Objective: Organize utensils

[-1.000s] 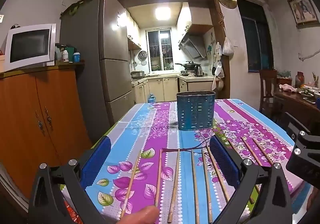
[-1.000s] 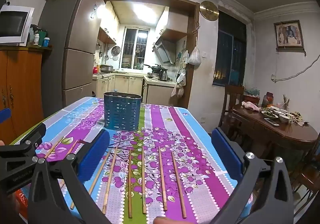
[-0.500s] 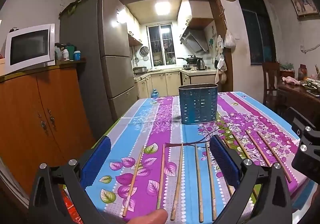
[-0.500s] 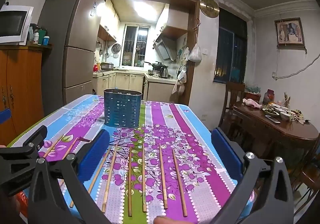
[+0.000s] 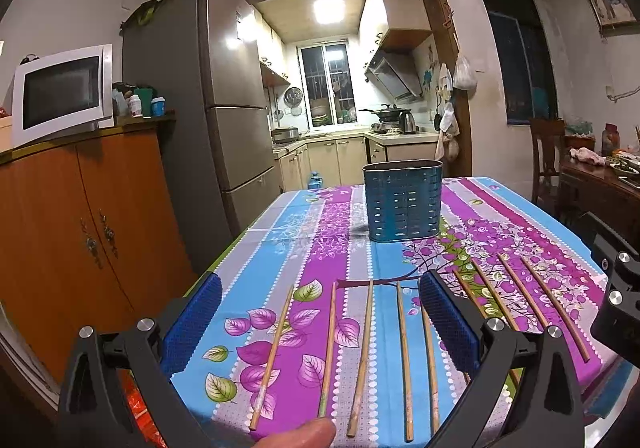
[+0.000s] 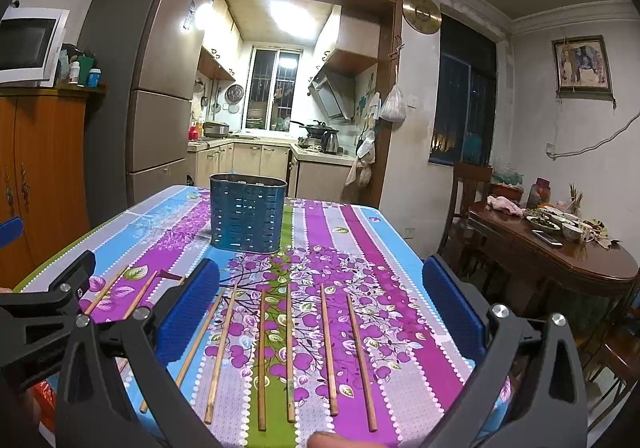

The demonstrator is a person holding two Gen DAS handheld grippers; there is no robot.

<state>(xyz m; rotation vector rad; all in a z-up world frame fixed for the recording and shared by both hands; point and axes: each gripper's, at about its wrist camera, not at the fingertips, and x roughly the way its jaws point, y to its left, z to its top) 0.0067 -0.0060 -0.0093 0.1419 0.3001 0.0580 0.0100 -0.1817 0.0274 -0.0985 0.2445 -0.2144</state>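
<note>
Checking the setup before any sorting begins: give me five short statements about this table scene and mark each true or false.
1. Both hand-held grippers, the left hand-held gripper and the right hand-held gripper, are open and hold nothing. True.
2. The blue utensil holder lies tipped on its side. False: it stands upright on the tablecloth.
3. The chopsticks lie flat in a row, roughly parallel, between the grippers and the holder. True.
4. Several chopsticks already stick out of the holder. False: none shows above its rim.
5. A microwave sits on the orange cabinet. True.
</note>
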